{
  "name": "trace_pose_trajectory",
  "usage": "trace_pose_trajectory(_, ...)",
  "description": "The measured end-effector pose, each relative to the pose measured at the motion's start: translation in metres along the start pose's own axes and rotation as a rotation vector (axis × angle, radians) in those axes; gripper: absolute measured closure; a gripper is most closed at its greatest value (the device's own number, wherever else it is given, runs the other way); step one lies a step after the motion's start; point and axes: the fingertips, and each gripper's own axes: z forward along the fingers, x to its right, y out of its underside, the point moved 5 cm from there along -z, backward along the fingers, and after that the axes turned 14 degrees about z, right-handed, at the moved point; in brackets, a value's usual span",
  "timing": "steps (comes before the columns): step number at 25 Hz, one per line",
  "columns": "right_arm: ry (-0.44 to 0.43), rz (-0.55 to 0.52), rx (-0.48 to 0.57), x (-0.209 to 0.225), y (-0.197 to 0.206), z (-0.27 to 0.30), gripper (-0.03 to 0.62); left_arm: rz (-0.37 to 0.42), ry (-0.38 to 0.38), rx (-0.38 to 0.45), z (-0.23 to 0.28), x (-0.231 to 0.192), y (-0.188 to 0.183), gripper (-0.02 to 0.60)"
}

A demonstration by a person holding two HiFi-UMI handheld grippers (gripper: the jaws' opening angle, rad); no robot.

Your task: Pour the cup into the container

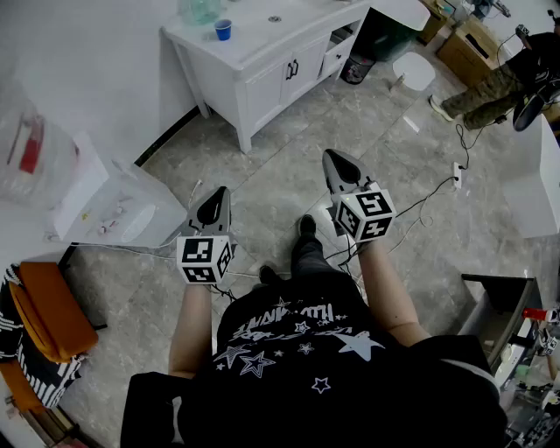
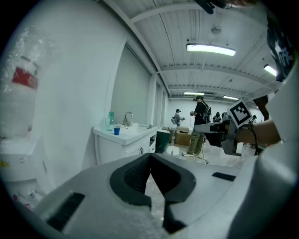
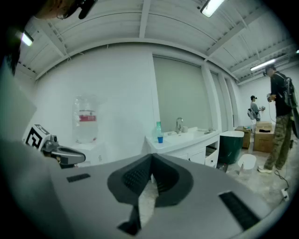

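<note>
A small blue cup (image 1: 223, 30) stands on the white vanity counter (image 1: 262, 39) at the far end of the room, beside a clear greenish container (image 1: 199, 9). The cup (image 2: 117, 131) also shows in the left gripper view, and the cup (image 3: 160, 139) in the right gripper view sits next to the tap. My left gripper (image 1: 219, 194) and right gripper (image 1: 335, 157) are held out over the tiled floor, well short of the vanity. The left gripper (image 2: 150, 156) is shut with nothing in it. My right gripper (image 3: 152, 158) is shut and empty too.
A water dispenser (image 1: 114, 210) with a big bottle (image 1: 31, 149) stands at the left wall, an orange chair (image 1: 48, 306) nearer. A dark green bin (image 1: 381, 35) sits right of the vanity. Cables (image 1: 437, 192) cross the floor. A person (image 1: 499, 83) stands far right.
</note>
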Motion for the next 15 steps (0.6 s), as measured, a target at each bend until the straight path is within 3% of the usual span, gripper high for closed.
trace_pose_trajectory(15,0.012,0.018,-0.015,0.017,0.012,-0.003,0.588,-0.01,0.001,-0.037,0.01,0.007,0.009,0.572)
